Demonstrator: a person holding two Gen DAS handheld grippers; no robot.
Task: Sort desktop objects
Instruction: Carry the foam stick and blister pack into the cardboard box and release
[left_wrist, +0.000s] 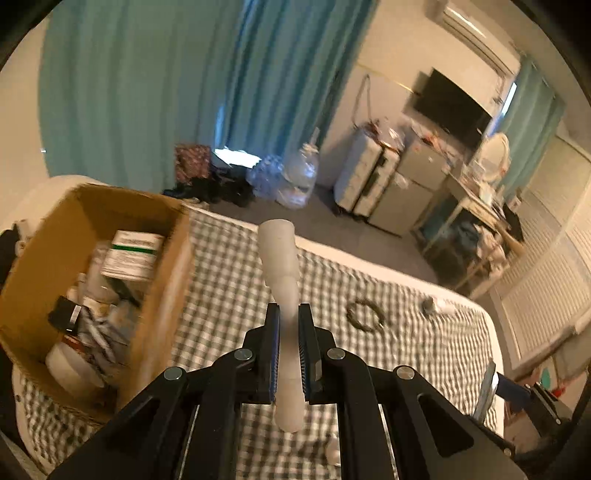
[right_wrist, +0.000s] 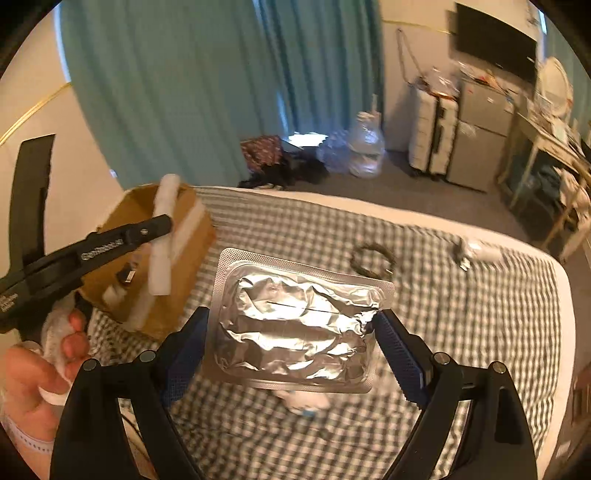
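Note:
My left gripper is shut on a white plastic tube, which sticks up above the checked bedcover just right of the cardboard box. The box holds several packets and bottles. In the right wrist view the left gripper shows with the tube in front of the box. My right gripper is shut on a silver foil blister pack, held above the bedcover.
A dark ring-shaped hair tie and a small grey and white object lie on the checked bedcover. A small white item lies under the blister pack. Floor clutter, suitcases and a desk stand beyond the bed.

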